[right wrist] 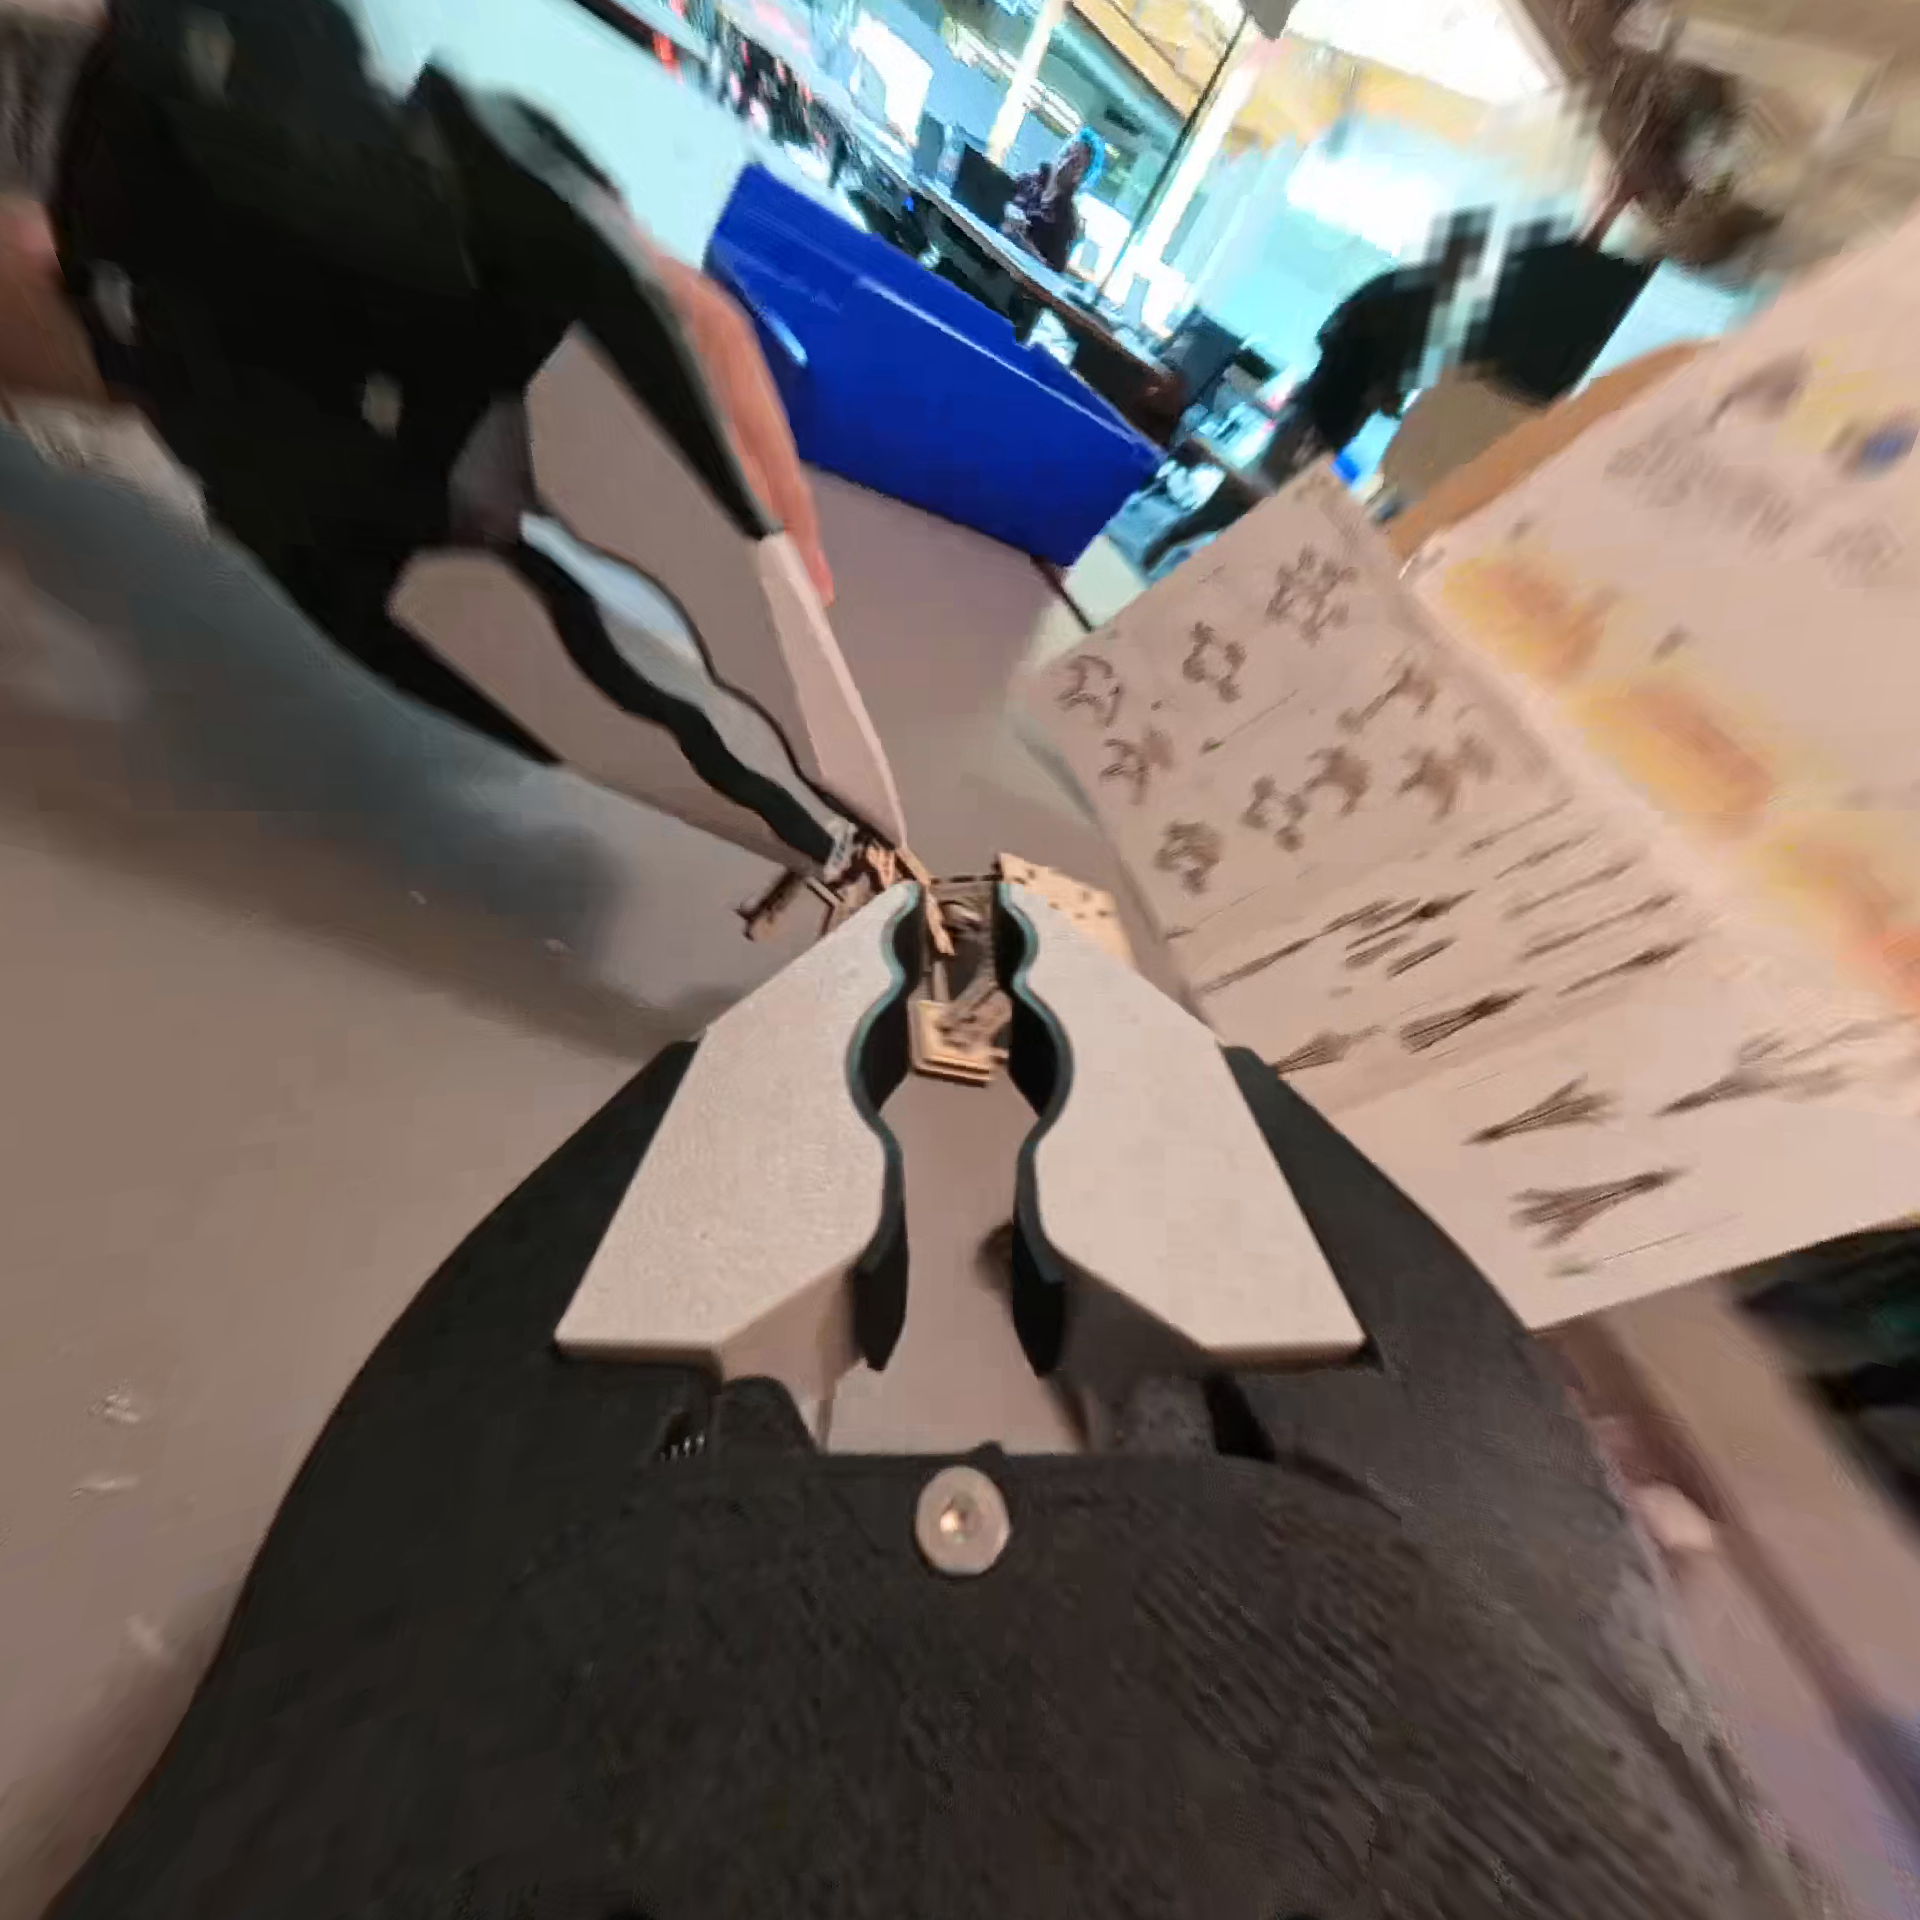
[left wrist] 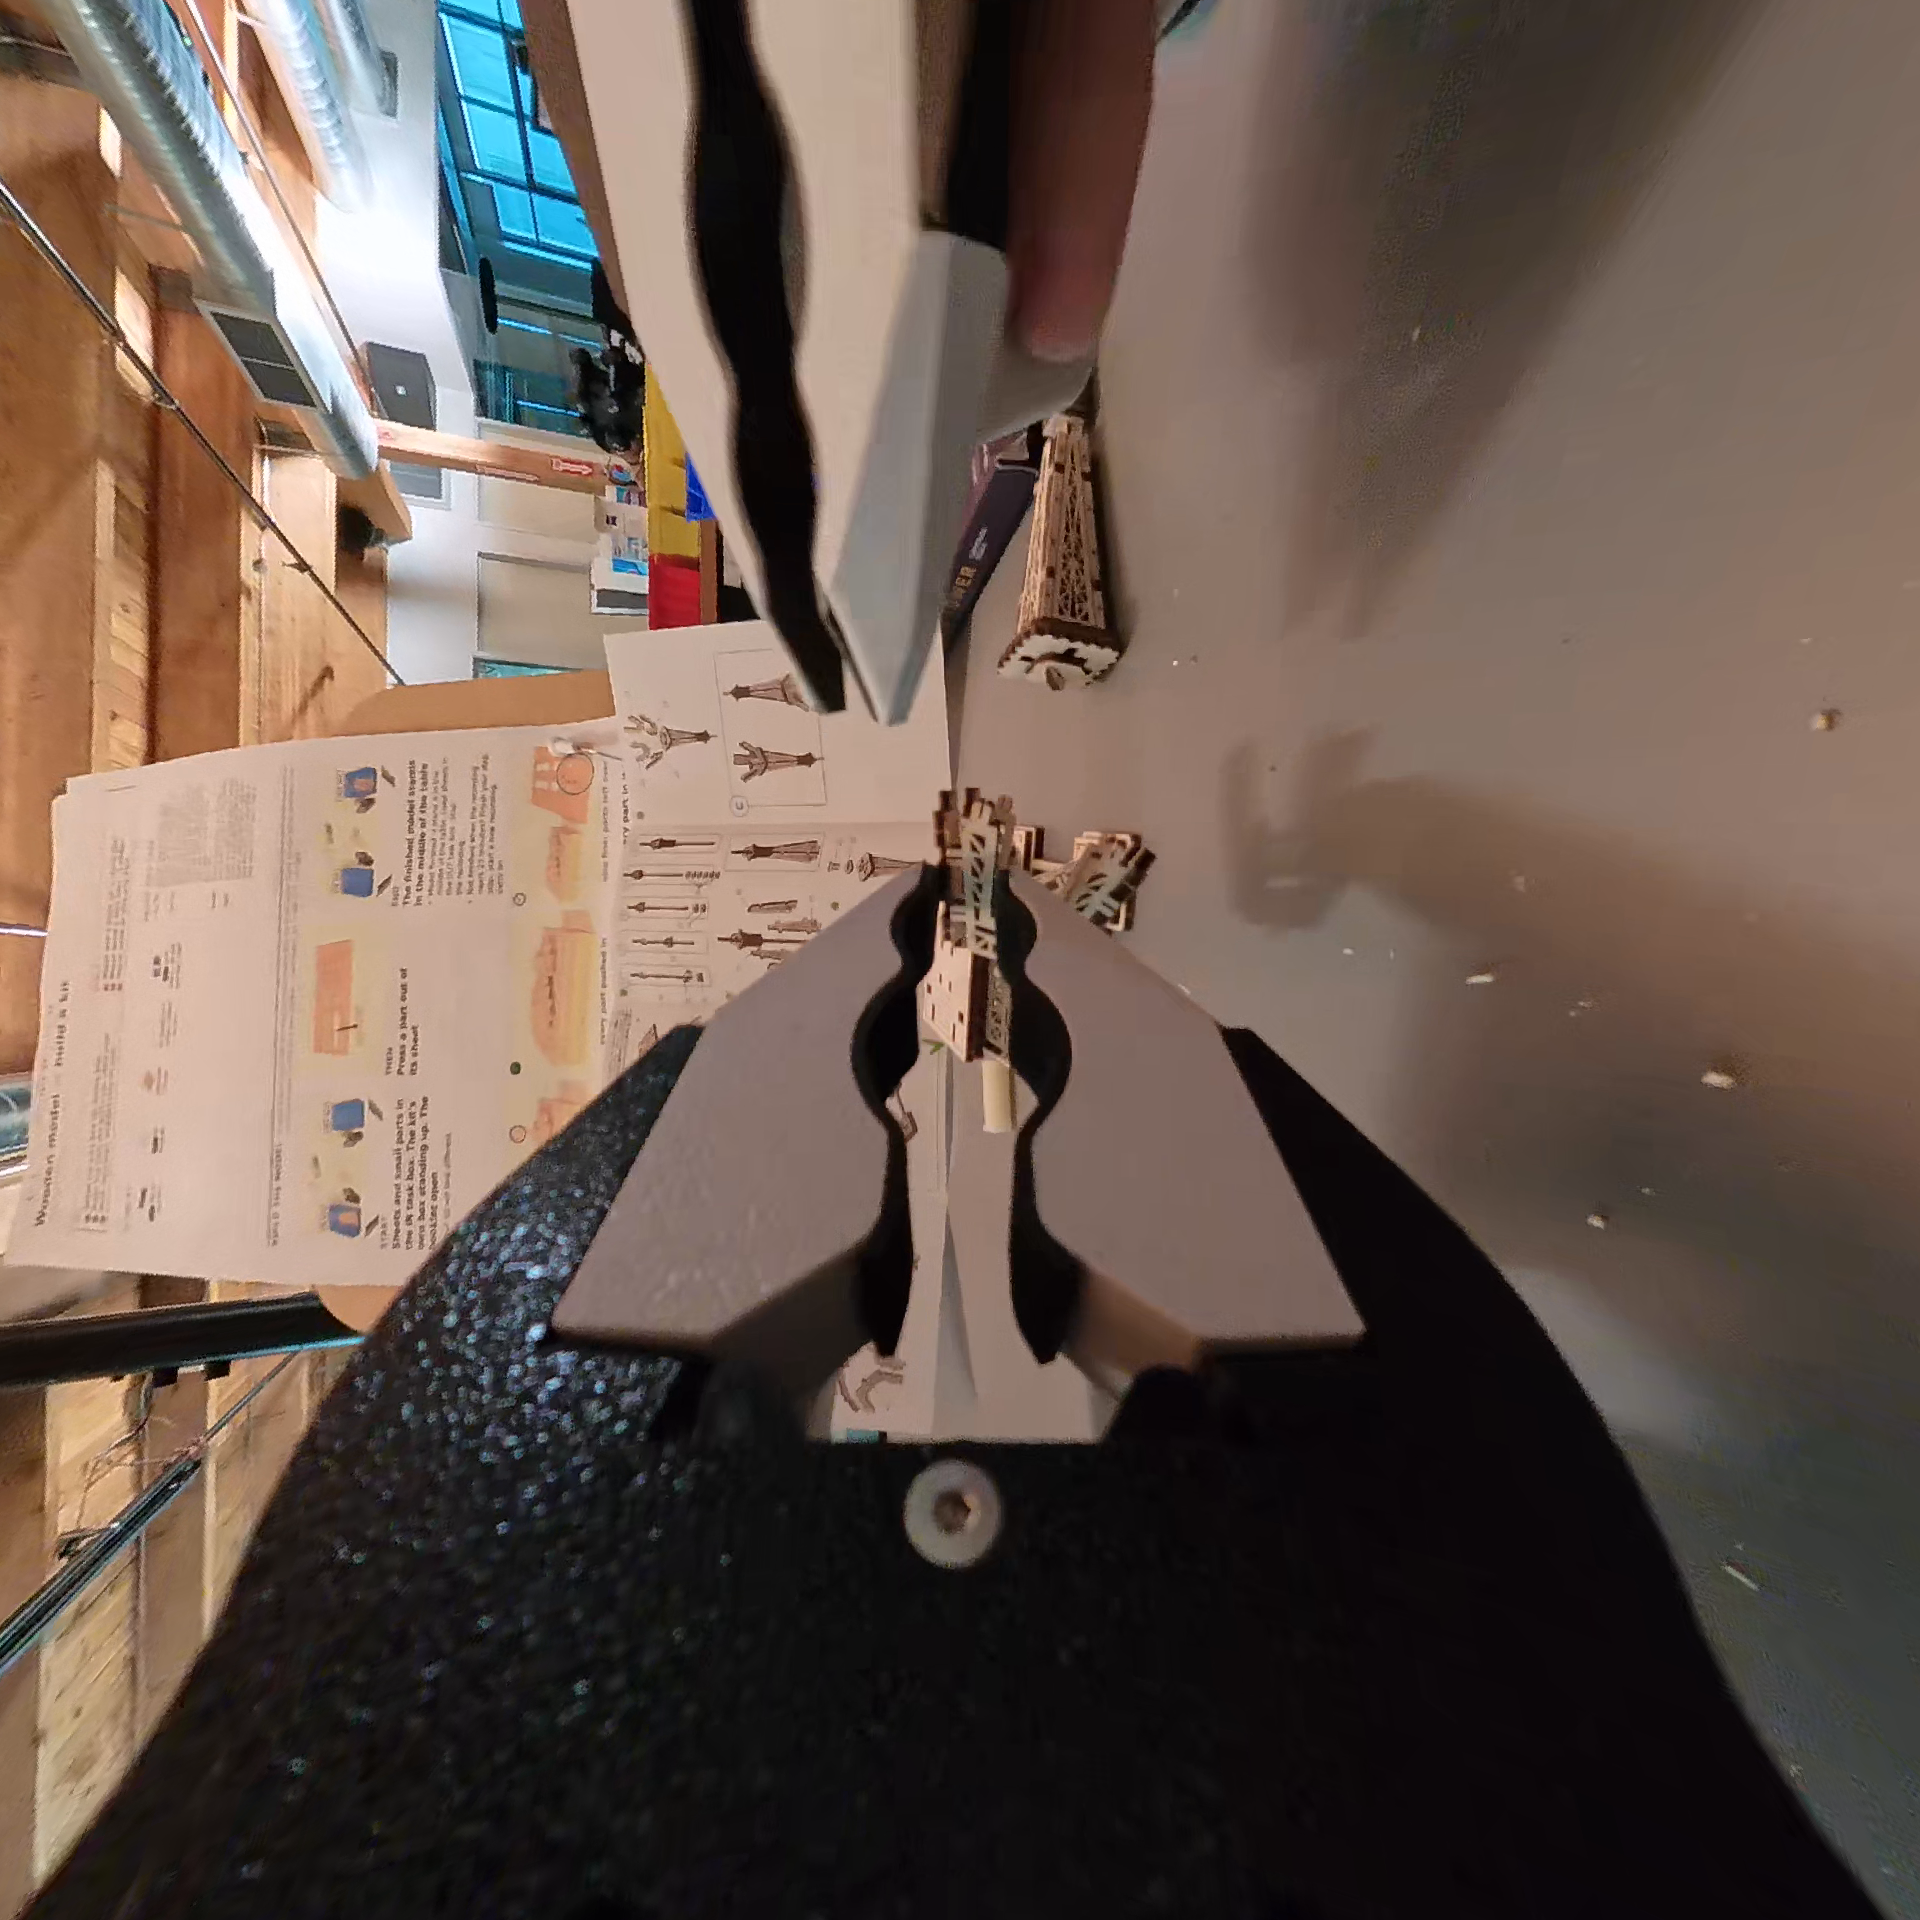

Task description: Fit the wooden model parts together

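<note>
Left claw (left wrist: 961, 894) pinching pale lattice-cut wooden tower section (left wrist: 971, 971), lifted off grey desk (left wrist: 1455, 935) for alignment. Right claw (right wrist: 958, 904) clamped on small tan wooden lattice piece (right wrist: 961, 1023), meeting nose to nose, likely for slotting. Printed instruction sheets (left wrist: 312, 987) alongside for reference.
</note>
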Demonstrator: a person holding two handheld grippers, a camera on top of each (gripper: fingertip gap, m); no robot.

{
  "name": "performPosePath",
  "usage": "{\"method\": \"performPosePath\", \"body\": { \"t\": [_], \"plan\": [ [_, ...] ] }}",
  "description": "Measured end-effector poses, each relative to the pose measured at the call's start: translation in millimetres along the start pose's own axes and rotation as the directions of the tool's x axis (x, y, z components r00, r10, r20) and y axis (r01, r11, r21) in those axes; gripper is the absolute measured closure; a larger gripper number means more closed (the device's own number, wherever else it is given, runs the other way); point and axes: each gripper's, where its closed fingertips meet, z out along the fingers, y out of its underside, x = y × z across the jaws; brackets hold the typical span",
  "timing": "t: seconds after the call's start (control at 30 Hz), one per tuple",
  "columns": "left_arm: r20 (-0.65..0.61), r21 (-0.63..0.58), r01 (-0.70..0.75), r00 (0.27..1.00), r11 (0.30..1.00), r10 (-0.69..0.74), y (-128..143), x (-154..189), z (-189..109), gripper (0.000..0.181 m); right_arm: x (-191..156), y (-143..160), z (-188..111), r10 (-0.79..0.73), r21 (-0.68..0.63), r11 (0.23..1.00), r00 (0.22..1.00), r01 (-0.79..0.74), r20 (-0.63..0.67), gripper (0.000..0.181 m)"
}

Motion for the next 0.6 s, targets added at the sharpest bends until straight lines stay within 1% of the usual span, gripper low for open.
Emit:
{"method": "performPosePath", "body": {
  "t": [0.03, 0.13, 0.2, 0.23, 0.33, 0.47, 0.6],
  "plan": [
    [-0.004, 0.012, 0.01, 1.0, 1.0, -0.01, -2, 0, -1, 0.173, -5, 0, 0, -0.106, -0.012, 0.994, 0.994, 0.106, -0.001, 0.175],
    [-0.017, 0.065, 0.023, 1.0, 0.998, -0.022, -9, -1, -5, 0.173, -9, -5, 2, -0.24, -0.004, 0.971, 0.97, 0.24, -0.045, 0.177],
    [-0.025, 0.076, 0.016, 1.0, 0.997, -0.014, -11, 0, -6, 0.173, -11, -3, 2, -0.347, -0.037, 0.938, 0.936, 0.345, -0.051, 0.174],
    [-0.025, 0.071, 0.015, 1.0, 0.997, -0.013, -10, 0, -6, 0.173, -13, -3, 2, -0.389, -0.039, 0.921, 0.92, 0.388, -0.051, 0.175],
    [-0.026, 0.07, 0.024, 0.999, 0.997, -0.023, -9, -1, -6, 0.173, -15, 5, 2, -0.436, -0.07, 0.898, 0.9, 0.433, -0.022, 0.167],
    [-0.036, 0.093, 0.038, 0.999, 0.995, -0.035, -13, 0, -7, 0.173, -18, 4, 3, -0.482, -0.076, 0.874, 0.876, 0.48, -0.021, 0.169],
    [-0.049, 0.108, 0.045, 0.998, 0.993, -0.04, -16, 2, -7, 0.173, -22, 0, 4, -0.514, -0.067, 0.857, 0.857, 0.512, -0.027, 0.175]
  ]
}}
